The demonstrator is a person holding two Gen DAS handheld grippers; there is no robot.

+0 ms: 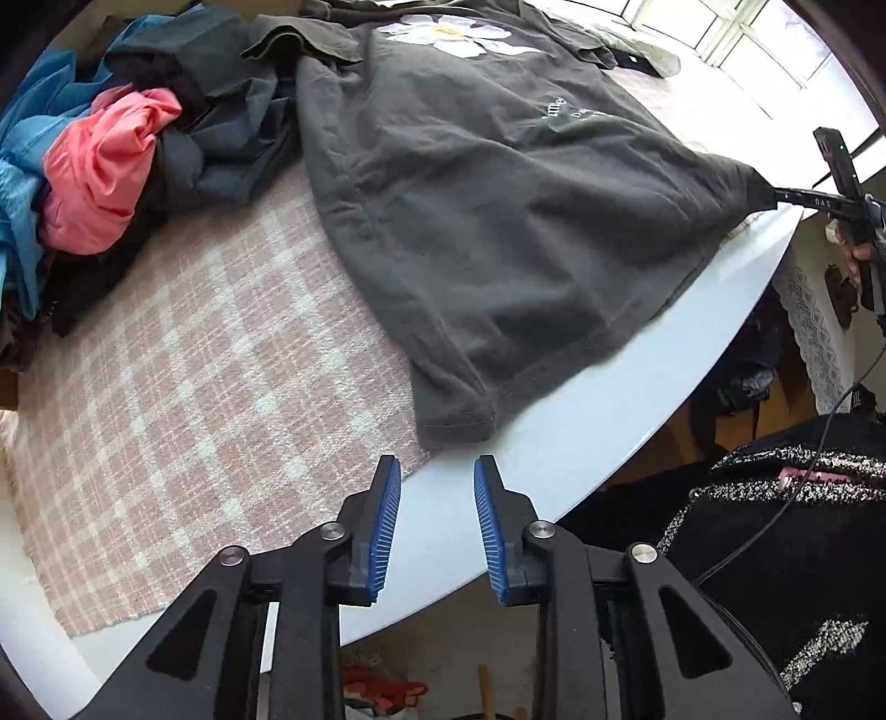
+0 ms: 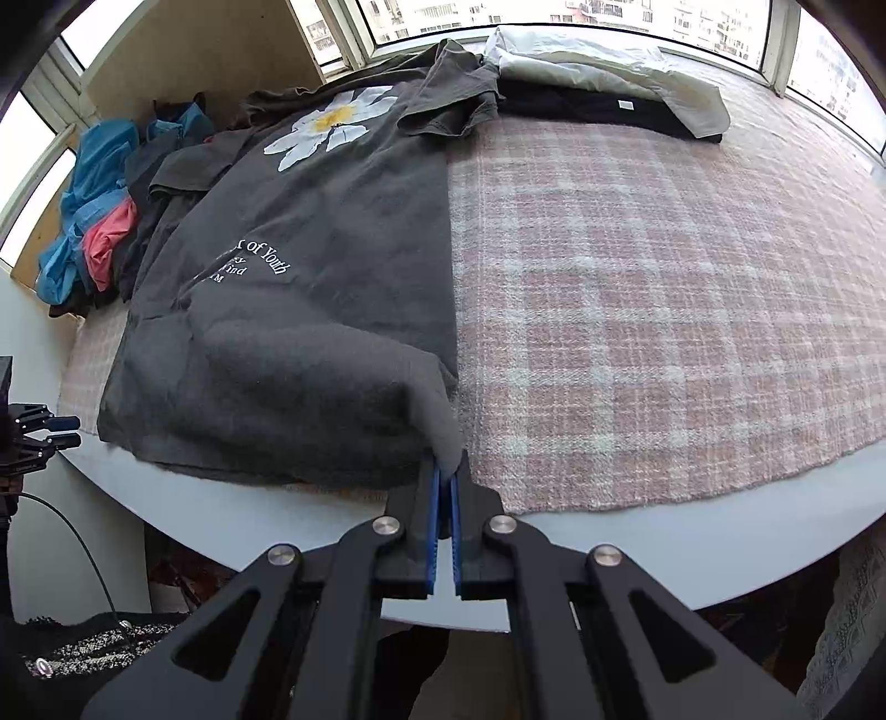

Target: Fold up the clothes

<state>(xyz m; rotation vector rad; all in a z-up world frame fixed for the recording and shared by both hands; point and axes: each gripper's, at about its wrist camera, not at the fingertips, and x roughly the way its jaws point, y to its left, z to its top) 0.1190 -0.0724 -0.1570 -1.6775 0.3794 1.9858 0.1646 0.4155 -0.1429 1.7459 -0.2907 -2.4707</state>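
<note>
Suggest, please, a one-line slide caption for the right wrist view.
Right gripper pinches a hem corner of the dark grey daisy-print T-shirt spread on the pink plaid cloth.

I'm working in a home, by the look of it a bedroom or sunroom. My white desk (image 2: 637, 554) carries a pink plaid blanket (image 2: 637, 288), with loose laundry heaped (image 1: 99, 183) at the blanket's far left corner. Beyond the blanket a bay of windows (image 2: 554, 14) curves round, apartment blocks visible outside. A lace cloth (image 1: 814, 338) hangs below the desk's edge.
</note>
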